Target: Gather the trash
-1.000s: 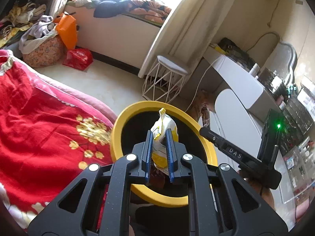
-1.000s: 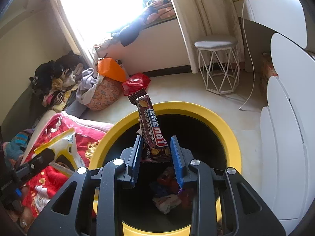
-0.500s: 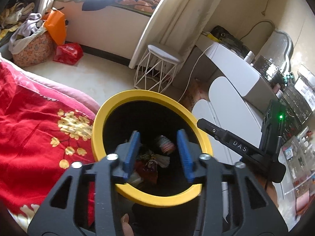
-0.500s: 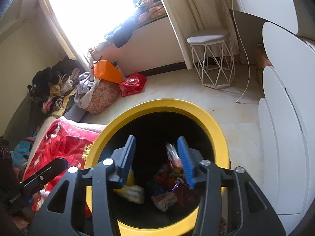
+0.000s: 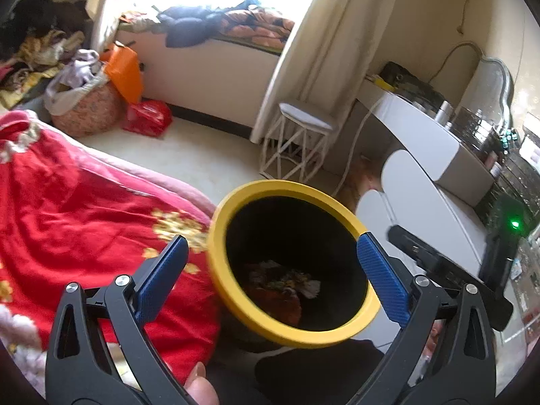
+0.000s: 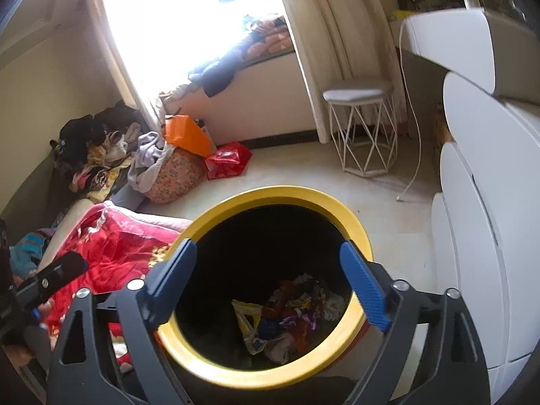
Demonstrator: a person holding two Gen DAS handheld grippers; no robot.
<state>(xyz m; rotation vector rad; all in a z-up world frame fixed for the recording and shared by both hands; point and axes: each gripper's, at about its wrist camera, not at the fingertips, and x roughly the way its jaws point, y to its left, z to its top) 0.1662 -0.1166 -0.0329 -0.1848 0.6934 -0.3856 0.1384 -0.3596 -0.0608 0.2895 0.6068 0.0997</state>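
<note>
A black trash bin with a yellow rim stands on the floor below both grippers; it also shows in the right wrist view. Several crumpled wrappers lie at its bottom, also seen in the left wrist view. My left gripper is wide open and empty above the bin. My right gripper is wide open and empty above the bin. The right gripper's body shows at the right of the left wrist view.
A red floral blanket covers the bed left of the bin. A white wire stool stands by the curtain. White rounded cabinets line the right. A clothes pile, an orange bag and a red bag lie under the window.
Both grippers opened and let go of their wrappers, which fell into the bin. Both grippers then opened wider and drew back a little from the bin.
</note>
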